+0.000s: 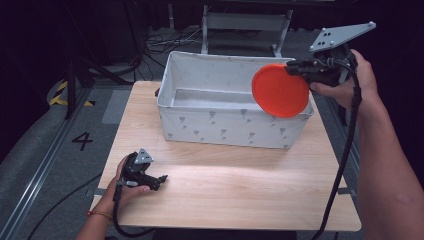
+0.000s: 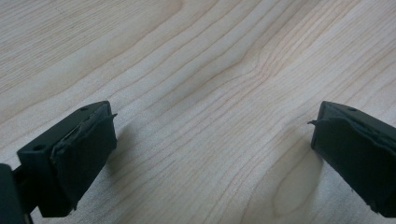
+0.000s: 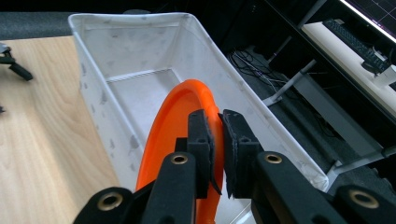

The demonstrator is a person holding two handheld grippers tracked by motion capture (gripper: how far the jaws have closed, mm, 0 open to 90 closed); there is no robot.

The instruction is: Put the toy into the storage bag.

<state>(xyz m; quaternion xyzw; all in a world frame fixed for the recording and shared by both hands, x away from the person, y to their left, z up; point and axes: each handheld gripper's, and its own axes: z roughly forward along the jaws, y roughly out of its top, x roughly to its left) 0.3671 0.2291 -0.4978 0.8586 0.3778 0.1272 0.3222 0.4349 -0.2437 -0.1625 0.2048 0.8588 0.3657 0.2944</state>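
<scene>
One orange plate pinched over one white bin; two grippers, one busy, one idle.

High view: we count one orange plate (image 1: pixel 279 90), held on edge in the right gripper (image 1: pixel 295 68) above the right end of one white fabric bin (image 1: pixel 220 127); bin interior looks bare. Left gripper (image 1: pixel 162 178) rests on the one wooden table (image 1: pixel 235 190), near its front left corner, well apart from the bin. Left gripper view: we see two black jaws spread wide, nothing between, just table grain. Right gripper view: two jaws clamped narrow on the plate's rim, plate hanging over the bin's inside near its right wall.
</scene>
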